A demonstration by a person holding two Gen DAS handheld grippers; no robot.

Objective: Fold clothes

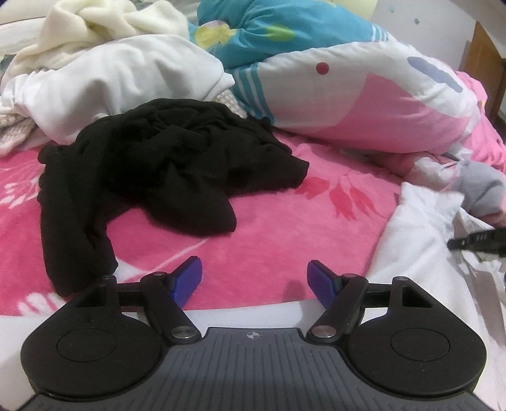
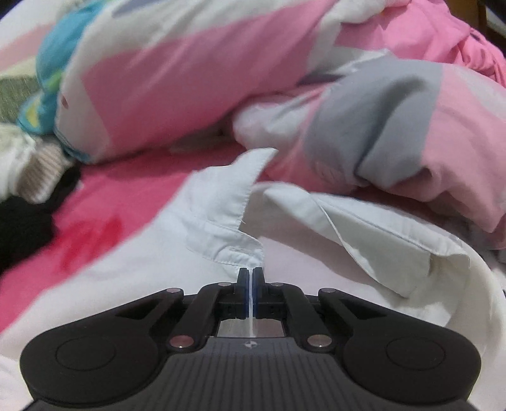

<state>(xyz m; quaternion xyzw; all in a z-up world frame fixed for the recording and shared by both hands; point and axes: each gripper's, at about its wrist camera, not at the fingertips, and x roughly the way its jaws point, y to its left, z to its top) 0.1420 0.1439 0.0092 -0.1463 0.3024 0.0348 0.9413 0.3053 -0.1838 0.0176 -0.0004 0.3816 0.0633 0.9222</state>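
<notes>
Across the centre of the left wrist view, the left gripper (image 1: pixel 254 278) hangs over a pink bedspread (image 1: pixel 268 227) with its blue-padded fingers spread wide and nothing between them. Only this view shows the crumpled black garment (image 1: pixel 164 164) whole: it lies in a heap at centre left, one long dark sleeve or leg trailing down toward the lower left. Behind it, at upper left, sit a white bundle (image 1: pixel 110 79) and a cream fleece (image 1: pixel 104 22). A quilt (image 1: pixel 348 79) of blue, white and pink fills the upper right. At the right edge a white cloth (image 1: pixel 420 240) shows, and past it a dark bit of the other tool (image 1: pixel 477 242).

Low in the middle of the right wrist view, the right gripper (image 2: pixel 250 278) has its fingers pressed together on a thin edge of a white shirt (image 2: pixel 221 221). The shirt is pale and stitched along its hems, with a pointed collar tip standing up at centre and a folded band curling off to the lower right. It lies on the pink bedspread (image 2: pixel 126 189), just in front of the quilt (image 2: pixel 395 126). This view is blurred toward its upper half.
</notes>
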